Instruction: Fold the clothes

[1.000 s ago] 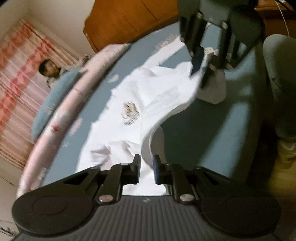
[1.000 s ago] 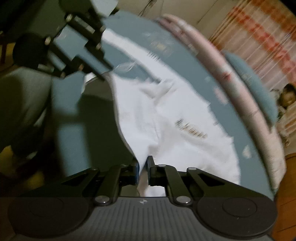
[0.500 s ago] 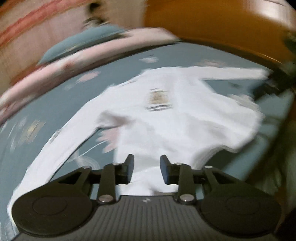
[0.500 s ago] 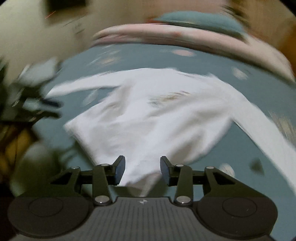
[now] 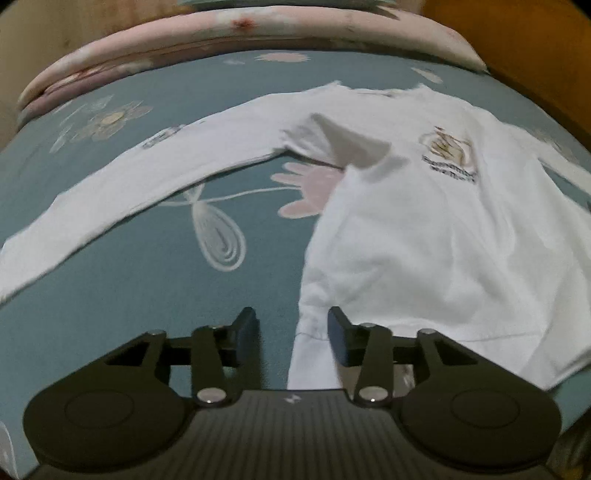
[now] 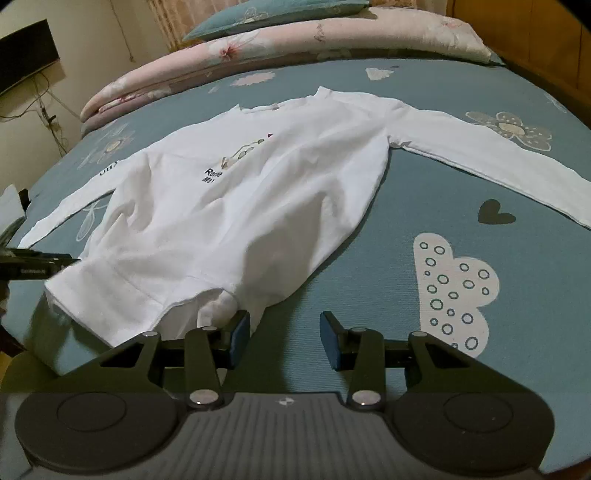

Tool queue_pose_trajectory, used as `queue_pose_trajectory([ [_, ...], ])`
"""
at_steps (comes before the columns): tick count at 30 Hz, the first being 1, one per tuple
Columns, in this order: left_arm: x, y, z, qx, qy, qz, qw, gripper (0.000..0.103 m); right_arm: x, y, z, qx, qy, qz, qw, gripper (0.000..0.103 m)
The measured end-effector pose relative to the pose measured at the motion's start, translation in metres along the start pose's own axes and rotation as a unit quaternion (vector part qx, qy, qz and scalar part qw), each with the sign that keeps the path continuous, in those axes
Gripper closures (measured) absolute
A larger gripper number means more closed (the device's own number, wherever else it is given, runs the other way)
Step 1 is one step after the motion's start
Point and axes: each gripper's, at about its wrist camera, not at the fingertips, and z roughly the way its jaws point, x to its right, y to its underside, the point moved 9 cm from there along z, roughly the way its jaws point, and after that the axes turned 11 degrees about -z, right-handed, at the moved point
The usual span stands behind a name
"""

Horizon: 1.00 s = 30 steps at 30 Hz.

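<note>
A white long-sleeved shirt (image 6: 258,206) with a small chest print lies face up on the blue floral bed sheet (image 6: 461,206), sleeves spread to both sides. In the left wrist view the shirt (image 5: 424,236) fills the right half, one sleeve (image 5: 140,173) running left. My left gripper (image 5: 291,328) is open over the hem's left corner, holding nothing. My right gripper (image 6: 284,334) is open just beyond the hem's right corner, empty. The left gripper shows in the right wrist view at the far left edge (image 6: 33,266).
A rolled pink quilt (image 6: 280,44) and a blue pillow (image 6: 269,11) lie along the bed's far side. A wooden headboard (image 6: 535,40) stands at the right. The bed's near edge runs just under both grippers.
Both grippers were shut on the shirt's hem corners and held it up. They have laid it flat on the bed, opened and let go.
</note>
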Motion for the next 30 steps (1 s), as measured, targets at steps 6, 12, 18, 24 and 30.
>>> queue_pose_trajectory([
  [6, 0.005, 0.008, -0.009, -0.014, -0.001, -0.032, 0.9994, 0.079, -0.002, 0.006, -0.003, 0.001, 0.010, -0.009, 1.000, 0.054],
  [12, 0.009, 0.004, -0.035, -0.019, 0.030, -0.048, 0.9982, 0.102, -0.005, 0.004, -0.009, 0.012, 0.006, -0.002, 1.000, 0.053],
  [18, -0.002, -0.001, -0.104, 0.024, 0.065, -0.043, 0.9967, 0.102, -0.004, 0.005, -0.013, 0.016, 0.003, -0.001, 1.000, 0.051],
  [24, -0.043, 0.023, -0.073, -0.026, -0.017, -0.059, 0.9978, 0.102, -0.003, 0.009, -0.007, 0.006, 0.003, 0.012, 1.000, 0.051],
  [30, -0.029, 0.016, -0.082, -0.003, 0.010, -0.024, 0.9997, 0.091, 0.002, 0.014, -0.013, 0.003, 0.014, 0.016, 1.000, 0.049],
])
